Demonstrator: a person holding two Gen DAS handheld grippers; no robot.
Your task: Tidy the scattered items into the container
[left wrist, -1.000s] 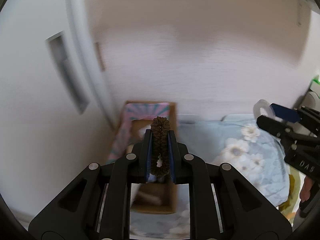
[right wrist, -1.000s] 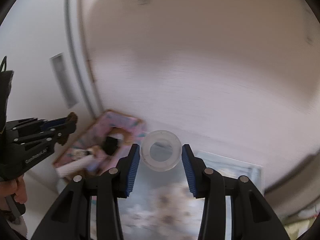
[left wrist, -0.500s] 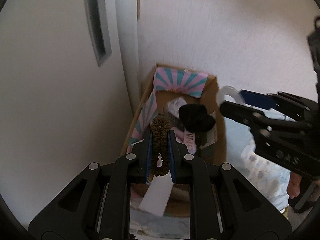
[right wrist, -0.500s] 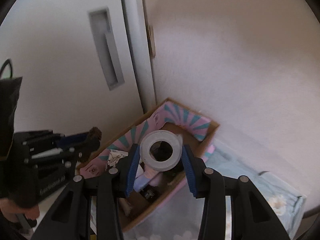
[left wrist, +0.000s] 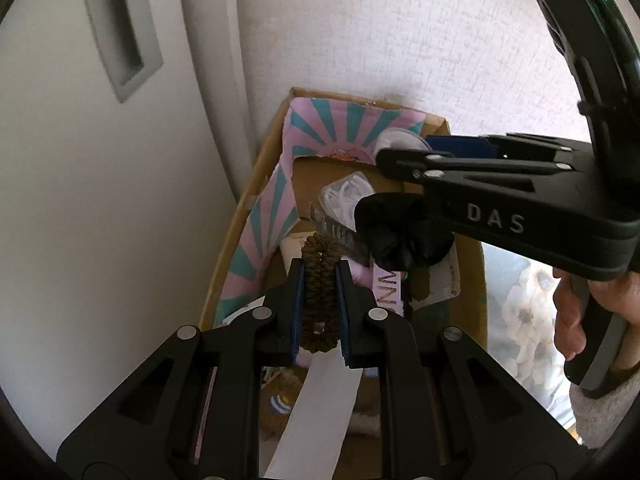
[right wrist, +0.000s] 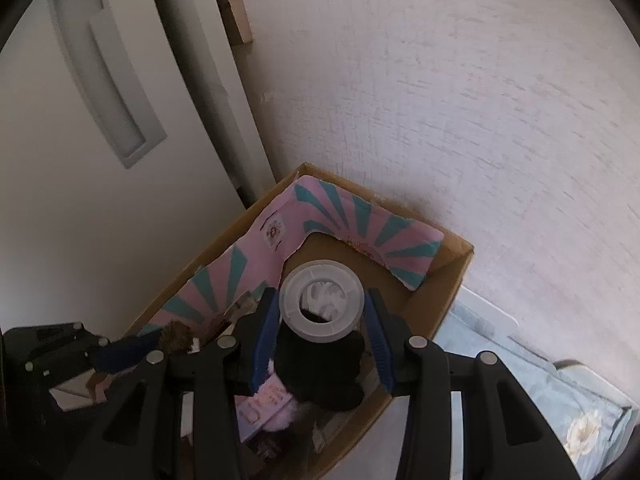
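Holding one brown hair tie (left wrist: 319, 292) pinched in my left claw (left wrist: 319, 280) and one clear tape roll (right wrist: 322, 302) in my right claw (right wrist: 322, 312) — both above the single cardboard box (right wrist: 444, 292), frame centre.

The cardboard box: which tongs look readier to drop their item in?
Probably the right tongs: their tape roll hangs over the cardboard box middle. The left tongs hold the hair tie nearer its edge.
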